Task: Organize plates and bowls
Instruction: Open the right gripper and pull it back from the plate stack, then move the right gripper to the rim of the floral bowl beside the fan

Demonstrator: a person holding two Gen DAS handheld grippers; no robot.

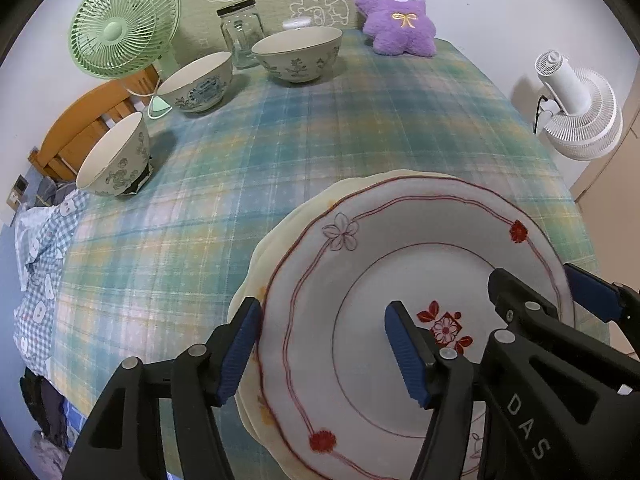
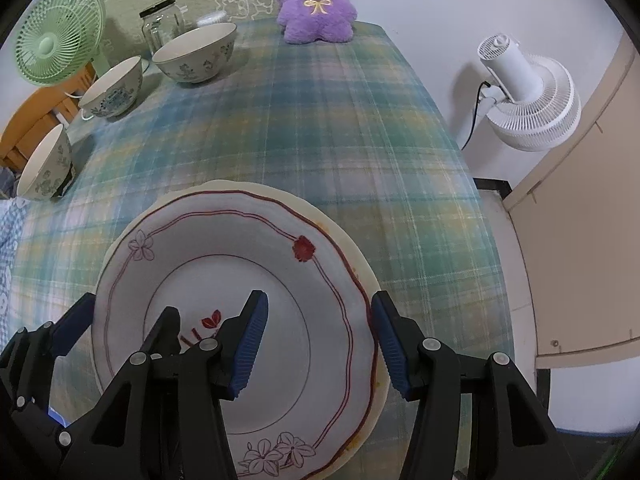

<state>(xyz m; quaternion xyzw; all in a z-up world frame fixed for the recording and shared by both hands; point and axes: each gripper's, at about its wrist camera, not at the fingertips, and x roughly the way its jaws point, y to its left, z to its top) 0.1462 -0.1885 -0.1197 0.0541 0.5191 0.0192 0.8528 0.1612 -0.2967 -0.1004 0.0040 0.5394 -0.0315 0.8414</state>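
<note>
**Two grippers at the edges of the flowered plate**

We see a big table [image 1: 360, 128] with a green and blue checked cloth on it. At the near end sits a white flowered plate [image 1: 400, 248] with red wavy lines. It lies on top of a cream plate [image 1: 256, 256] that peeks out from under it.

Our left gripper [image 1: 322, 350] is spread wide, with one blue finger [image 1: 240, 352] just outside the left rim of the flowered plate and the other over its middle. Our right gripper [image 2: 322, 346] is spread wide too, with one finger over the plate and one finger [image 2: 390, 348] just outside the right rim. Neither one is squeezing anything. We cannot tell if the outer fingers touch the rims.

Far away on the left, we see three bowls. The big bowl [image 1: 298, 54] stands at the back. The middle bowl [image 1: 198, 82] is beside it, and the small bowl [image 1: 114, 158] is nearer and leans to one side.

Behind the bowls stand a green fan [image 1: 124, 26] and a glass jar [image 1: 242, 34]. A purple stuffed bunny [image 1: 396, 12] sits at the far end. A white fan [image 1: 578, 106] stands off the table, on the right.
</note>
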